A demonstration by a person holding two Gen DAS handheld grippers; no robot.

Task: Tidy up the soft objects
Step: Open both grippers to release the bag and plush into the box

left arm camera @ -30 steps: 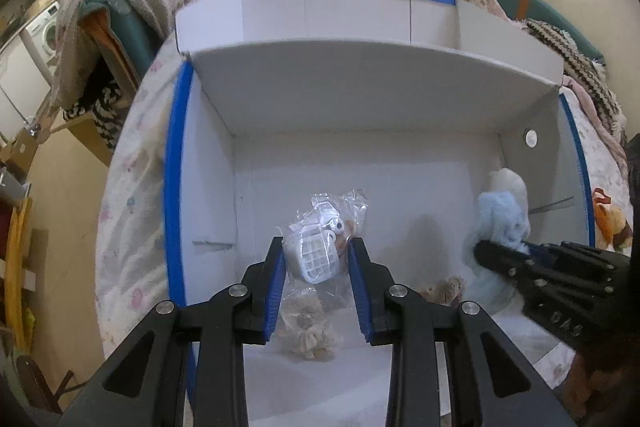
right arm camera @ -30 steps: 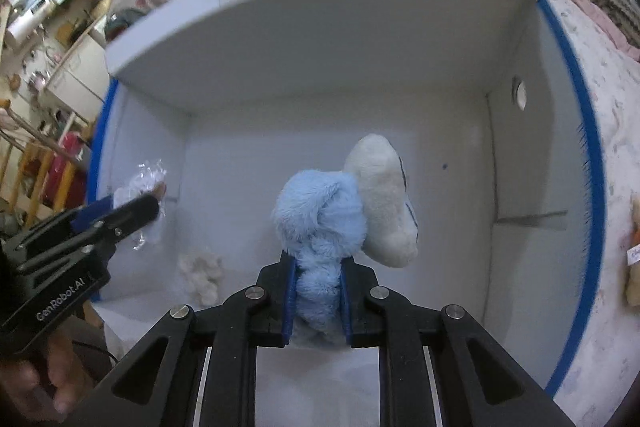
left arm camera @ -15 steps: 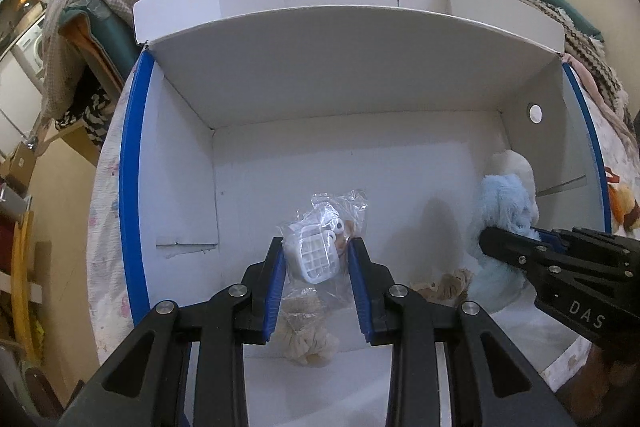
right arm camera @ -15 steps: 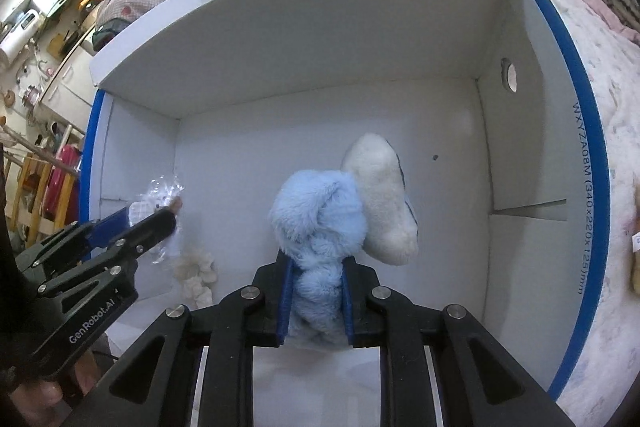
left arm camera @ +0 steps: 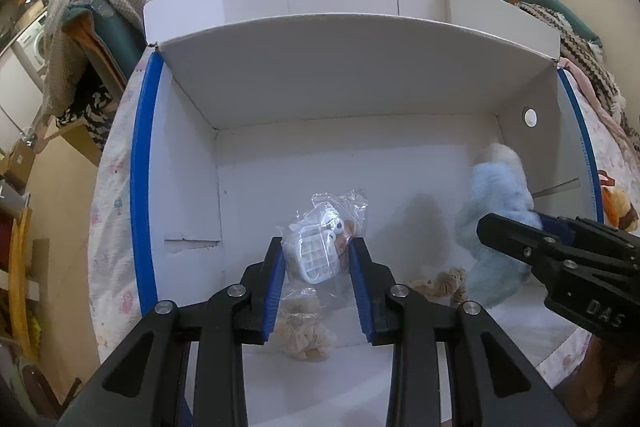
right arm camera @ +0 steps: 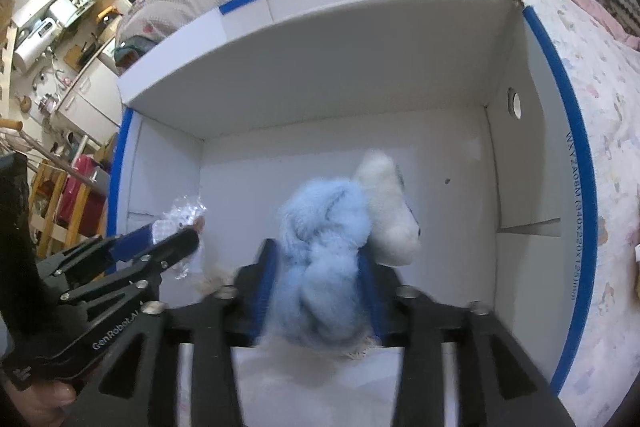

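A white cardboard box (left arm camera: 192, 187) with blue-taped edges lies open on a bed. My left gripper (left arm camera: 318, 259) is shut on a clear plastic bag holding a small white toy (left arm camera: 316, 255), held inside the box. My right gripper (right arm camera: 318, 267) has its jaws spread wide around a blue and white plush toy (right arm camera: 324, 239) that sits in the box's right part; the view is blurred. The plush (left arm camera: 496, 227) and right gripper (left arm camera: 516, 231) also show in the left wrist view. Small beige plush pieces (left arm camera: 304, 331) lie on the box floor.
The box's upper flap (left arm camera: 340, 59) overhangs the opening. Its right wall (right arm camera: 524, 167) has a round hole. A flowered bedspread (right arm camera: 612, 187) surrounds the box; an orange plush (left arm camera: 616, 203) lies at the right. Blankets pile behind.
My right gripper's jaws have spread apart around the blue plush, which has dropped lower. Both cameras have pulled back a little. My left gripper still holds the bag.
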